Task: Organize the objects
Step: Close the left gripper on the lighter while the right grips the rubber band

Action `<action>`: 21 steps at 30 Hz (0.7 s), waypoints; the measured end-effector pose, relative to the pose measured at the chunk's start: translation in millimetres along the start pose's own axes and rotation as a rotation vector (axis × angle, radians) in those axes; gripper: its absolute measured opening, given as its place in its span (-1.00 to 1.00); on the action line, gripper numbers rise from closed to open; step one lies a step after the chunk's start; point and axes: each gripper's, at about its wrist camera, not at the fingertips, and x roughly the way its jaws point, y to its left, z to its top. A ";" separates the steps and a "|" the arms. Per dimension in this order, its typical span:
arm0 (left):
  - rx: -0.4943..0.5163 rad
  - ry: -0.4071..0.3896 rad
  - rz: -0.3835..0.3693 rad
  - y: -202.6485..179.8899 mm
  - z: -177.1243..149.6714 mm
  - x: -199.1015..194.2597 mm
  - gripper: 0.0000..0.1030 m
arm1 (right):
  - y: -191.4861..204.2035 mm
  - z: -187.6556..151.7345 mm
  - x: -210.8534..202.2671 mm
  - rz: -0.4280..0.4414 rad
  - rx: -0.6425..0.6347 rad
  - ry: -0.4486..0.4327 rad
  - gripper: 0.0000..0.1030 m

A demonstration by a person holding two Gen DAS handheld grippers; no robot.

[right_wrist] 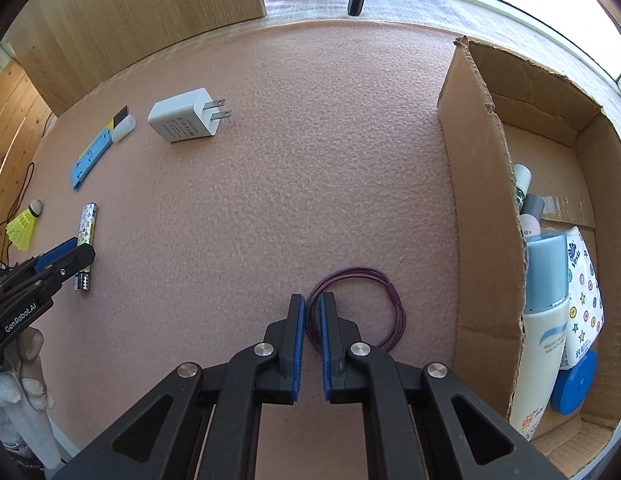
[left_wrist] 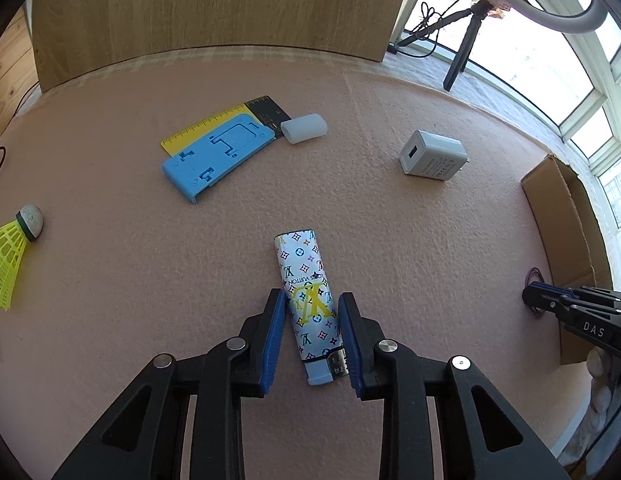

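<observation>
Our left gripper clamps its blue pads on the patterned lighter, which lies flat on the pink mat. Our right gripper is pinched onto the near edge of the purple hair tie, beside the cardboard box.

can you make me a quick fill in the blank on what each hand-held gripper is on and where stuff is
1. The left hand-held gripper straddles the patterned ____.
2. The right hand-held gripper is shut on a purple ____.
3. The lotion bottle lies inside the cardboard ____.
4. The blue phone stand lies partly on top of a yellow ____.

Missing words: lighter; hair tie; box; ruler
</observation>
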 end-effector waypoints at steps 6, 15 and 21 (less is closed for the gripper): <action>0.028 -0.016 0.011 0.3 -3.8 -2.9 -0.53 | -1.2 -7.2 -3.2 0.043 0.008 -0.005 -0.94; 0.003 -0.005 -0.049 0.5 -24.4 -16.0 -0.53 | -6.7 -28.3 -22.8 0.171 0.084 -0.055 -0.94; -0.007 -0.007 -0.085 -6.0 -35.0 -27.4 -0.53 | -13.3 -42.2 -41.8 0.252 0.148 -0.105 -0.94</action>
